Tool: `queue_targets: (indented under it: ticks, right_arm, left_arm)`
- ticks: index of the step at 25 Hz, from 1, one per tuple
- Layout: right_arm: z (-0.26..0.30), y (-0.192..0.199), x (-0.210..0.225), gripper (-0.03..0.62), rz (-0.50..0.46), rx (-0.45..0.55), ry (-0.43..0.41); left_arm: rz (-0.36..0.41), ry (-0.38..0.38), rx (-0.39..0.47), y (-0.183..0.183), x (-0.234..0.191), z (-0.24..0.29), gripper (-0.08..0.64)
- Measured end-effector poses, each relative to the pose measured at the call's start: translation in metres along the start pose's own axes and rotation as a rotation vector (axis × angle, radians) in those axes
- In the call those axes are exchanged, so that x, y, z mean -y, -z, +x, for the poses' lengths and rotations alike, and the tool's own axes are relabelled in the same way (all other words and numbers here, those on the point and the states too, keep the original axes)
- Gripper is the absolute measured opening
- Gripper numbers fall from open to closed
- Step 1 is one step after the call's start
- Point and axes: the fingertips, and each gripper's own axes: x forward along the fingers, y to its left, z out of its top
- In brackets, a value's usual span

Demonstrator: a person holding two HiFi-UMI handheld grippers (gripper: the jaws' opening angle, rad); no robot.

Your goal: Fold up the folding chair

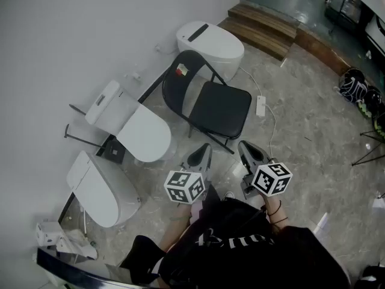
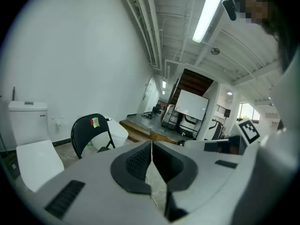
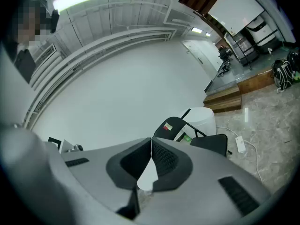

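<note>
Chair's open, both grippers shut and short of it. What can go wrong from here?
1. The folding chair stands close between the rear toilet and the side toilet; swinging it shut may knock one.
2. The corded white adapter lies by the chair's feet; a leg could snag it.
3. The left gripper and right gripper may slip on the thin frame tubes.

Wall: plain white wall (image 1: 72, 29) on my left.
Floor: grey marbled floor (image 1: 313, 131), slightly glossy.
Along the wall: far toilet (image 1: 210, 41), middle toilet (image 1: 135, 128) and near toilet (image 1: 96, 191), all white.
Steps: wooden steps (image 1: 261, 26) ahead of me, leading up to a darker platform.
Light: long tube light (image 2: 208, 13), lit, on the ceiling above me.
Loose on floor: white power strip (image 1: 260, 106) with its cord.
</note>
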Motion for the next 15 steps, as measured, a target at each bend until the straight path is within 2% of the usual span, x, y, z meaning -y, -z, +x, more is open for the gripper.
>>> queue_targets:
  ticks: [8,15]
  right_arm:
    - [0.049,-0.013,0.028,0.015,0.017,0.000,0.010]
    - [0.127,-0.043,0.049,0.014,0.021,0.000,0.041]
  left_arm:
    - [-0.023,-0.015,-0.008,-0.016,-0.050,0.043,0.006]
    - [-0.010,-0.039,-0.022,-0.061,-0.131,0.100,0.008]
